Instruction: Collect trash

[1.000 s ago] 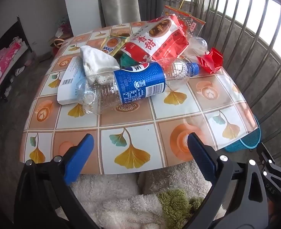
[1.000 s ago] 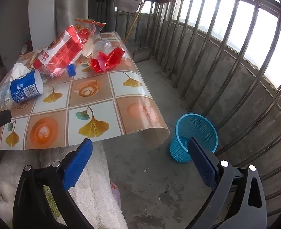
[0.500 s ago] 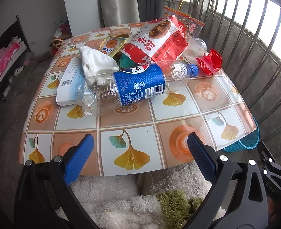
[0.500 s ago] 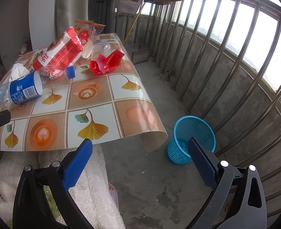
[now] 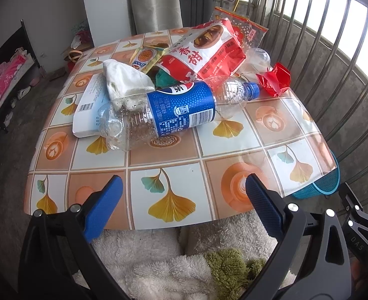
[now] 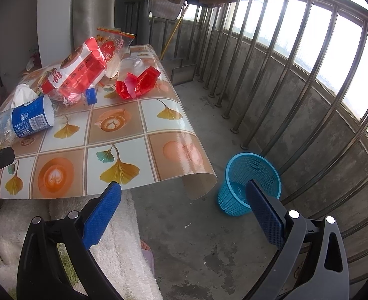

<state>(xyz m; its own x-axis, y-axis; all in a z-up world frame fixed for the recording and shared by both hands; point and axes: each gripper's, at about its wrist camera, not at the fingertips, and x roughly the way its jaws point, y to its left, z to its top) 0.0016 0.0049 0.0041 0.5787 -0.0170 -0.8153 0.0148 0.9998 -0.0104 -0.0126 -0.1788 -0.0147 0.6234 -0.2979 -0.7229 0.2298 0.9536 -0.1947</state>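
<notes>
Trash is heaped at the far side of the tiled table. A crushed clear bottle with a blue label lies on its side nearest me. Behind it are a crumpled white tissue, a flat white box, a red and white snack bag and a red foil wrapper. My left gripper hangs open over the table's near edge, short of the bottle. My right gripper is open over the floor, beside the blue mesh bin.
A metal railing runs along the right behind the bin. The tablecloth's corner curls down near the bin. A fluffy white and green cloth lies below the table's near edge. A curtain and wall stand behind the table.
Both views have shifted slightly: the table and trash sit a little lower and closer in the left wrist view. Both grippers stay open; no trash has moved.
</notes>
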